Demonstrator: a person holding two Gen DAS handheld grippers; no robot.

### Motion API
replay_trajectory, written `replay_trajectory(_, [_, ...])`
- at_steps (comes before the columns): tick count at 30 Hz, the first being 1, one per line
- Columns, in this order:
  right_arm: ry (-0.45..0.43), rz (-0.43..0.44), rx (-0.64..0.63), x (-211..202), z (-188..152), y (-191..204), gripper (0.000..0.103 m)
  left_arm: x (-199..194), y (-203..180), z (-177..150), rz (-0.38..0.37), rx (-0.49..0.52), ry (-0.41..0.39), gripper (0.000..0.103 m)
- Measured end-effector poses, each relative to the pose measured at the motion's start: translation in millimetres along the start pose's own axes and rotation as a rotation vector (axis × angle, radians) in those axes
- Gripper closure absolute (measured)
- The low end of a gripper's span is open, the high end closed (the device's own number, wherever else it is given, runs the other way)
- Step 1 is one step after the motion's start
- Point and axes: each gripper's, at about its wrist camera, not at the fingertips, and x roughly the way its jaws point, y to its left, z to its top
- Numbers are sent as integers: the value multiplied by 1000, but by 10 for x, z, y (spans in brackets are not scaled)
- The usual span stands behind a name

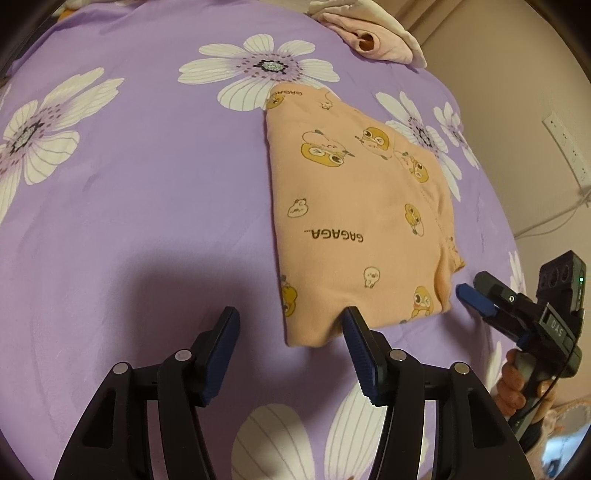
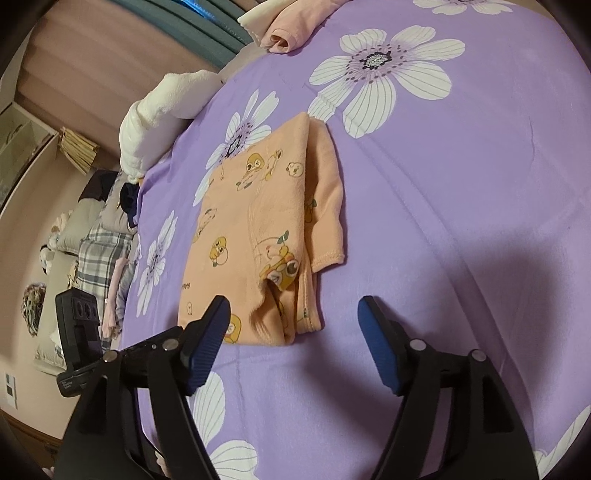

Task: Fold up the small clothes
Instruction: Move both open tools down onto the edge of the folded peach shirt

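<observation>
The left gripper [image 1: 290, 330] hangs at the near edge of the peach garment [image 1: 354, 221], fingers [image 1: 221, 354] apart and holding nothing; its right finger overlaps the garment's near hem, though contact cannot be told. The garment lies folded flat on the purple flowered bed cover [image 1: 147, 184]. Just right of the garment's near corner, the right gripper [image 2: 293, 326] is held by a hand [image 1: 517, 384], its fingers [image 2: 376, 343] spread wide and empty. Beyond the garment, at the bed's far edge, sits a pink cloth pile [image 1: 369, 33].
</observation>
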Motion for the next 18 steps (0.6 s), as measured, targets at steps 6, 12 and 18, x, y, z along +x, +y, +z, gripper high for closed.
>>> replay_trajectory(6, [-9, 15, 21, -11, 62, -52, 28, 27, -19, 100, -42, -17, -4, 22])
replay_trajectory(12, [-18, 18, 37, -17, 121, -109, 28, 56, -32, 195, -60, -32, -18, 20])
replay_trajectory(18, [-29, 24, 53, 4, 214, -163, 27, 145, -7, 346, -75, -52, -10, 20])
